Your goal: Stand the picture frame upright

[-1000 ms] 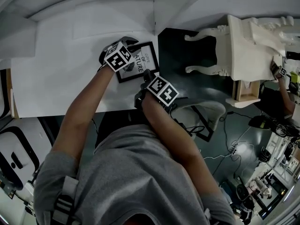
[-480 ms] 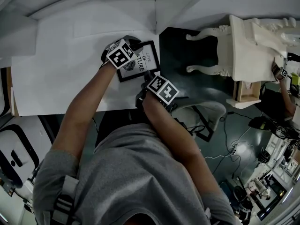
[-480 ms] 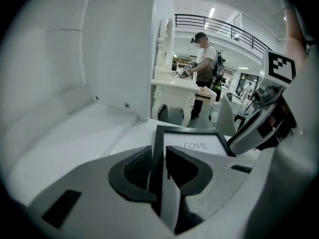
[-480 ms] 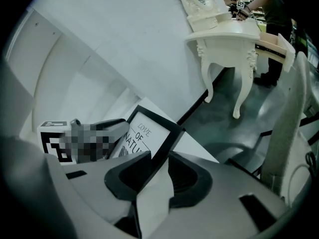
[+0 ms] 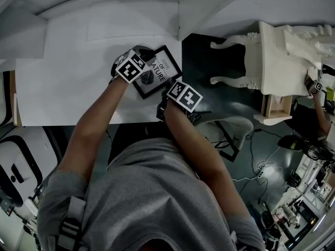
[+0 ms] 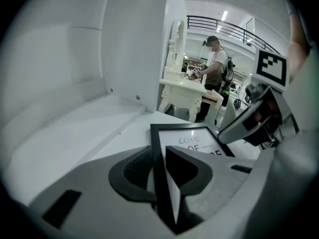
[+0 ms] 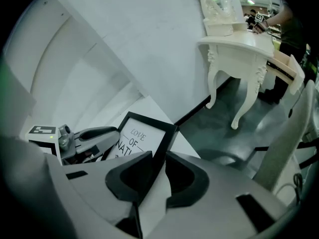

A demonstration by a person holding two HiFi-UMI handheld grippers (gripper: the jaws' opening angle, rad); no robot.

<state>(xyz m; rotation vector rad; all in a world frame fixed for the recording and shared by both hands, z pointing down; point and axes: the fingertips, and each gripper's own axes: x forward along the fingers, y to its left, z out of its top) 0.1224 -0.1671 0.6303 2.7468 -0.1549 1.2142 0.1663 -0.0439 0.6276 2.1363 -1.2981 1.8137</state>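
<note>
A black picture frame (image 5: 159, 69) with a white print lies tilted near the right end of the white desk (image 5: 68, 82). My left gripper (image 5: 143, 63) is at its left side. In the left gripper view the frame's black edge (image 6: 158, 153) runs between the two pads of that gripper (image 6: 159, 169), which have just been closing on it. My right gripper (image 5: 168, 86) holds the near right side. Its jaws (image 7: 157, 169) have also just been closing, with the frame's edge (image 7: 142, 133) between them. Each gripper shows in the other's view: the right one (image 6: 254, 123) and the left one (image 7: 89, 136).
The desk ends just right of the frame, with dark floor (image 5: 209, 61) below. A white upright panel (image 5: 178, 9) stands behind the frame. An ornate white table (image 5: 277, 51) is at the right, a person (image 6: 214, 68) working at it. A chair (image 5: 230, 127) sits near my right side.
The frame has turned on the desk and now sits cornerwise instead of square to the edge. Both grippers have shifted a little to the right with it.
</note>
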